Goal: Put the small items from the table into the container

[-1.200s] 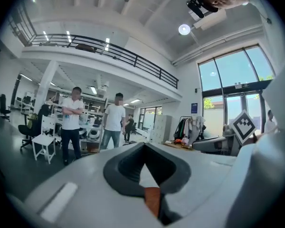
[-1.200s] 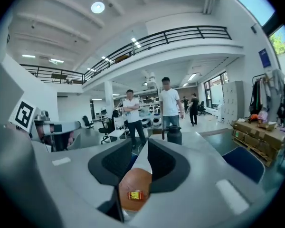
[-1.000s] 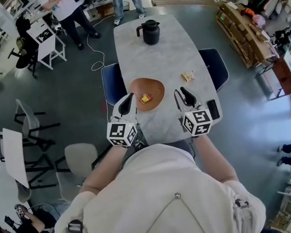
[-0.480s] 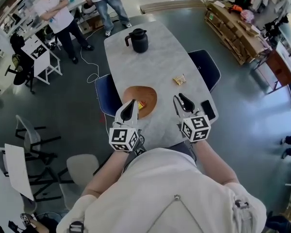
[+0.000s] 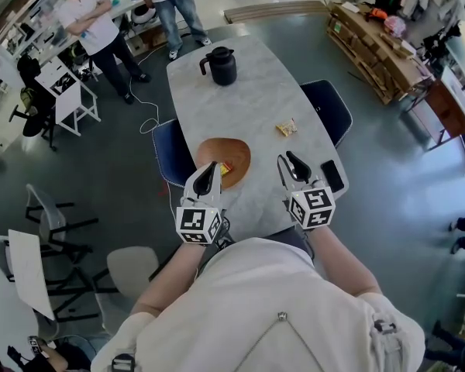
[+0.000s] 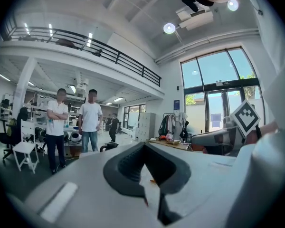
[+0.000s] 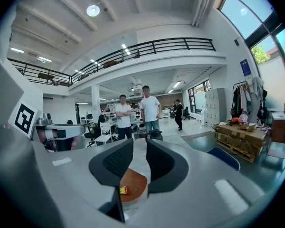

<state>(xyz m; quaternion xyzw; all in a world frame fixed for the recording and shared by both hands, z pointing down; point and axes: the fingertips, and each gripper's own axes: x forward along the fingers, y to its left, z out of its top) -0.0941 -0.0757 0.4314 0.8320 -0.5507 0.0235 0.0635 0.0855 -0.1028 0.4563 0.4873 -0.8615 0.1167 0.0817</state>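
- The left hand-held gripper (image 5: 209, 167) has its jaws pressed together at the tips, with nothing between them.
- The right hand-held gripper (image 5: 286, 159) has its jaws spread and empty.
- A snack packet (image 5: 286, 128) lies flat on the table (image 5: 248, 91), right of the container (image 5: 234, 149). Its long axis slants up to the right in the head view.
- A small yellow-and-red item (image 5: 225, 167) lies inside the container, near its front edge; its long axis cannot be made out.
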